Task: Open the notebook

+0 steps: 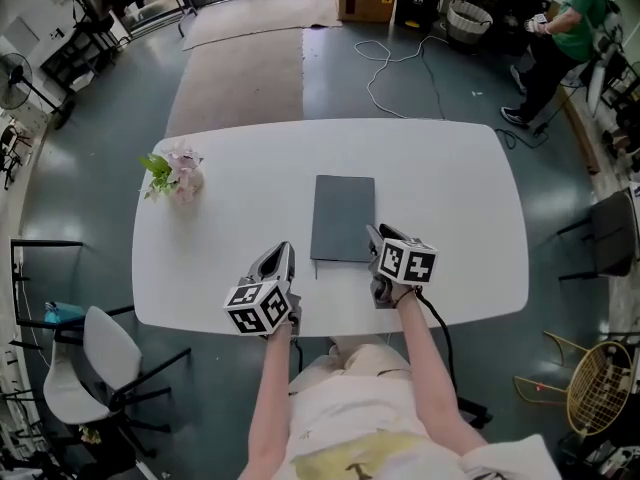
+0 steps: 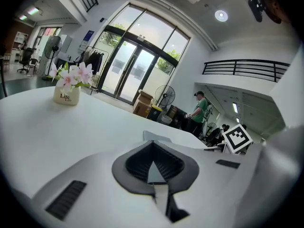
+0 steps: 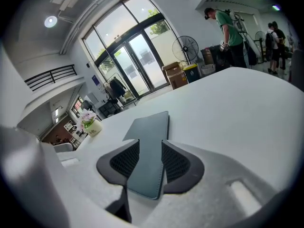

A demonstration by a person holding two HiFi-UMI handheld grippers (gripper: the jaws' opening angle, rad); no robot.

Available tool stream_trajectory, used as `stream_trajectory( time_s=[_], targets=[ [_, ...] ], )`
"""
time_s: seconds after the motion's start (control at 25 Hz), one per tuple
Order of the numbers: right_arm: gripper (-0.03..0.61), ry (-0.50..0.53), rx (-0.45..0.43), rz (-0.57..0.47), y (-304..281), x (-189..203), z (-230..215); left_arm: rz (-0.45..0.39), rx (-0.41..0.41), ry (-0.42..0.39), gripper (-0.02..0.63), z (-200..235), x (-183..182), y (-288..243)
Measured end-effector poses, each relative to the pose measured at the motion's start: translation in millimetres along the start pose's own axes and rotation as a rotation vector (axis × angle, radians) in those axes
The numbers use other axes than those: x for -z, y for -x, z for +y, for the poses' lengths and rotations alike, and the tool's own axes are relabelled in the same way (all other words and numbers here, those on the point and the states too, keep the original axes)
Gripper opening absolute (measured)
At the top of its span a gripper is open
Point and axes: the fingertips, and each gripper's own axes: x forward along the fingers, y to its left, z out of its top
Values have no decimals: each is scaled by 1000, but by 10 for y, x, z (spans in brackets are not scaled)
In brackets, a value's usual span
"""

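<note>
A closed grey-blue notebook [image 1: 343, 218] lies flat in the middle of the white table [image 1: 440, 188]. My right gripper [image 1: 373, 234] is at its near right corner. In the right gripper view the jaws [image 3: 151, 144] stand apart, and the notebook [image 3: 148, 127] shows through the gap, its near edge low between the pads. My left gripper [image 1: 283, 252] rests on the table to the left of the notebook, apart from it. Its fingertips [image 2: 152, 144] meet with nothing held. A corner of the notebook [image 2: 159, 137] shows just beyond them.
A small pot of pink flowers [image 1: 183, 176] stands at the table's far left. A white chair [image 1: 105, 353] is at the near left, a dark chair [image 1: 610, 233] at the right. A person in green [image 1: 565, 38] stands far off. Cables [image 1: 400, 68] lie on the floor.
</note>
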Motion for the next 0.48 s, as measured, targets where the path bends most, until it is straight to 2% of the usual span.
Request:
stream_trajectory(
  time_s=[0.28, 0.48],
  targets=[
    [140, -25, 32, 138, -274, 84, -171, 76, -3, 40, -2, 105, 93, -276],
    [140, -18, 45, 187, -387, 150, -232, 101, -14, 54, -2, 192, 132, -368]
  ],
)
